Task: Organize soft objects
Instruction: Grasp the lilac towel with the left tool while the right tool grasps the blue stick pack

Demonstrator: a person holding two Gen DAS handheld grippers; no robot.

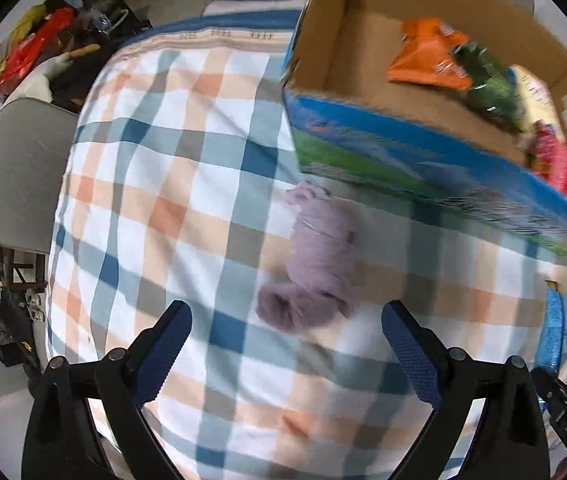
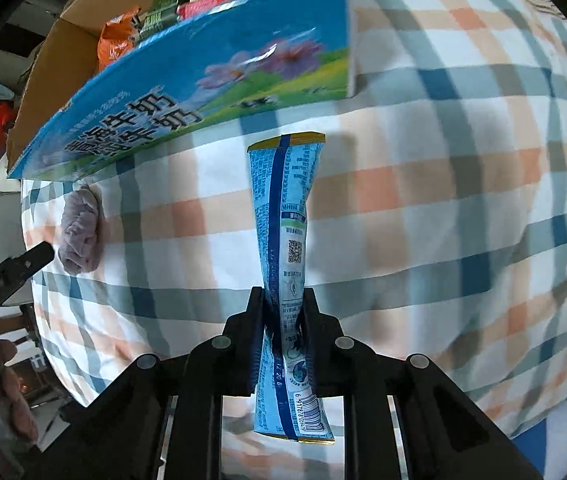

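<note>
Beside the cardboard box [image 2: 187, 80] on the checked cloth [image 1: 171, 208], our right gripper [image 2: 283, 316] pinches a blue snack packet [image 2: 285, 220] just below the box; our left gripper [image 1: 285, 332] gapes wide near lilac rolled socks [image 1: 315, 264] at the box's foot.

The cardboard box [image 1: 423, 160] is motion-blurred, its printing unreadable in the left wrist view; its far end runs off the top edge; the blue packet [image 2: 283, 240] is hidden where the pads [image 2: 257, 320] pinch it; its small print is illegible.
</note>
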